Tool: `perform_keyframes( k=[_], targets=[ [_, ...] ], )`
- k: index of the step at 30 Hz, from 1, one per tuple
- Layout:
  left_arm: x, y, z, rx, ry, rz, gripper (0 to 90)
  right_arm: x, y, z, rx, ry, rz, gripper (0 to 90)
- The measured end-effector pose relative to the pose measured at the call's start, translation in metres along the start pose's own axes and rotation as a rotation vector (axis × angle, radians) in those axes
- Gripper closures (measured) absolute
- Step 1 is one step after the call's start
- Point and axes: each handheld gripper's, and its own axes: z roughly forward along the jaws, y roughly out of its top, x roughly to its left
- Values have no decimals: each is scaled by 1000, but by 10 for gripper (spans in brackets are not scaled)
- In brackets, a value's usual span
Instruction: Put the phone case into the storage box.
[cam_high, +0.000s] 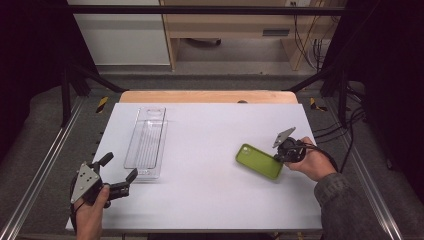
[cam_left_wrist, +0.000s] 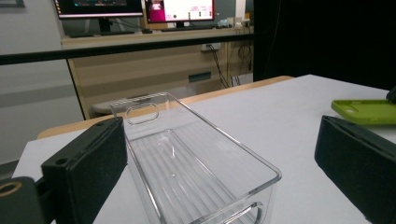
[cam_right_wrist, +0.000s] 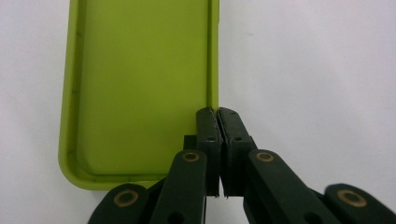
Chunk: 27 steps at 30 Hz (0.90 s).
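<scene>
Left gripper (cam_high: 117, 174) low, jaws spread wide; right gripper (cam_right_wrist: 217, 112) jaws pinched together, pointed down.

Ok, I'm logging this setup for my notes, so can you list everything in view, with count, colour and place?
phone case: one, lime green, open side up, right part of the table, its side wall pinched by the right gripper.
clear bin: one, transparent, long, ribbed floor, left part of the table.
table: one, white top, wooden far edge.
monitors: two, lit, on a desk beyond the table.
left gripper: one, black, open, near left corner.
right gripper: one, black, shut on the case wall.
</scene>
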Motion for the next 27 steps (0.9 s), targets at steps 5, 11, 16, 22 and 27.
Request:
perform_keyframes(
  k=[5, 11, 16, 22, 27],
  targets=[
    [-8, 17, 10, 75, -9, -31, 22, 7, 4, -10, -32, -44, -8, 880],
    [-21, 43, 27, 135, -20, -14, 20, 16, 12, -26, -85, -110, -14, 880],
    [-31, 60, 42, 170, -33, 2, 26, 26, 21, -38, -120, -166, -32, 881],
    [-40, 71, 55, 193, -36, -3, 31, 36, 27, -47, -146, -190, -53, 881],
    [-47, 78, 63, 217, -37, -14, 33, 39, 28, -52, -154, -213, -61, 881]
  ],
)
